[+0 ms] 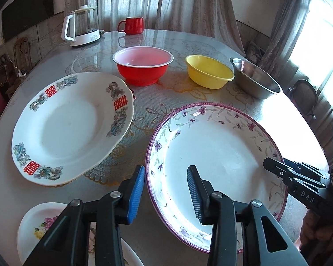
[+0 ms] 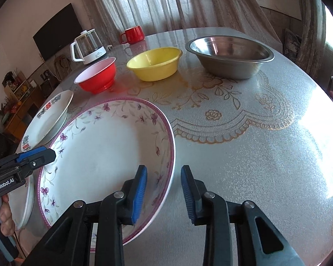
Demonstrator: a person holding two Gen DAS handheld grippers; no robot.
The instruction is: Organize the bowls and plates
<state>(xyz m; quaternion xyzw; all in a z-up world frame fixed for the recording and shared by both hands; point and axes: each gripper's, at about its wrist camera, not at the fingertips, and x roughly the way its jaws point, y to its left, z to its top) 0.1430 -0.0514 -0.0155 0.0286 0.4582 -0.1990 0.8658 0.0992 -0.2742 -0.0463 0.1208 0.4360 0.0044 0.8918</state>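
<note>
Left tongs [image 1: 165, 177] gape at six o'clock, straddling the near-left rim of a purple-flowered plate [image 1: 215, 161] on the table [image 1: 157, 42]. Right tongs [image 1: 277, 170] reach its rim from three o'clock. A red-lettered plate [image 1: 71, 124] sits at nine; red bowl [image 1: 143, 65], yellow bowl [image 1: 208, 71], steel bowl [image 1: 255, 77] toward twelve.

Purple-floral plate [image 1: 213, 155] flat on table; red-character plate [image 1: 71, 124] left of it; red [image 1: 143, 65], yellow [image 1: 208, 71], steel [image 1: 255, 77] bowls behind.

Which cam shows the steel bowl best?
Right wrist. The steel bowl sits whole and near centre there, its rim and inside plain to see. In the left wrist view the steel bowl is small, warped near the right edge, against window glare.
</note>
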